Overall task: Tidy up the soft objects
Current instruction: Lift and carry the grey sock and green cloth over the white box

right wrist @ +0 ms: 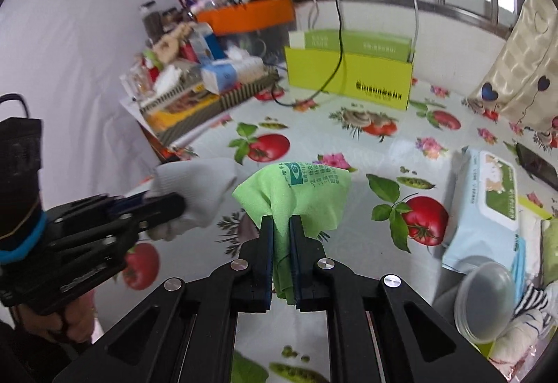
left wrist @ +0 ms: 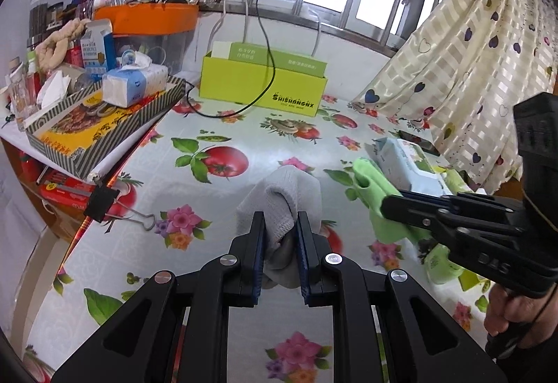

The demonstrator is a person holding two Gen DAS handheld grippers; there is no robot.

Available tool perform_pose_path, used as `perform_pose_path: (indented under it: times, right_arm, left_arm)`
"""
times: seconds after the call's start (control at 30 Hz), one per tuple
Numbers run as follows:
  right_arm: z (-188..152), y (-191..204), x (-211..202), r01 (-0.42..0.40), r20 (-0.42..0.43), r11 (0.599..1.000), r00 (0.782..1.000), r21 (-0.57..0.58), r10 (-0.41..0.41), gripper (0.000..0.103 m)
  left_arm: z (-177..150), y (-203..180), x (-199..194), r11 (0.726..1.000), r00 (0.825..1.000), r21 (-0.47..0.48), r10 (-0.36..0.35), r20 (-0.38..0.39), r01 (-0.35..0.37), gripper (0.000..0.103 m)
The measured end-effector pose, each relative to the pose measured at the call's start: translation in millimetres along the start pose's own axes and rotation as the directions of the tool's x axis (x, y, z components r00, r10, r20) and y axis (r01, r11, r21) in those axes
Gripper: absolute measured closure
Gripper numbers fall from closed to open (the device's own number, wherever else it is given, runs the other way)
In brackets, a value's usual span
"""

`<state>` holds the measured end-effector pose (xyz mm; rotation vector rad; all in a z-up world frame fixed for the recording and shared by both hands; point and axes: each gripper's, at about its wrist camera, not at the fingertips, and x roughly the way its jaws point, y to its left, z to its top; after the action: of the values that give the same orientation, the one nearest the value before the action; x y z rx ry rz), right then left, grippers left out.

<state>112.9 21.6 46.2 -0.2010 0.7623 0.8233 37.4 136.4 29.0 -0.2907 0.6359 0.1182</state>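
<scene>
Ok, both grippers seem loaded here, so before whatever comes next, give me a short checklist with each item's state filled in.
1. Left gripper shut on the grey sock: ok, cloth pinched between the pads.
2. Right gripper shut on the green cloth: ok, fabric bunched in the jaws.
3. Both items lifted off the flowered tablecloth: cannot tell, the hanging ends are hidden.
4. Lime-green box open at the top: ok.
5. Box free of obstruction: not ok, a black cable drapes over it.
6. Grippers apart from each other: ok.
</scene>
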Motion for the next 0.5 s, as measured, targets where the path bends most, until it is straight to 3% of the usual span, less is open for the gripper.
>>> perform_pose_path:
  times: [0.5]
  right_arm:
    - [-16,-9,-66,0.011,0.112,1.000,0.994,0.002,-0.012,0.095]
  left_arm:
    - [6,-48,-18,0.997,0.998,0.057,-0.050,0.029,0.048,0.086]
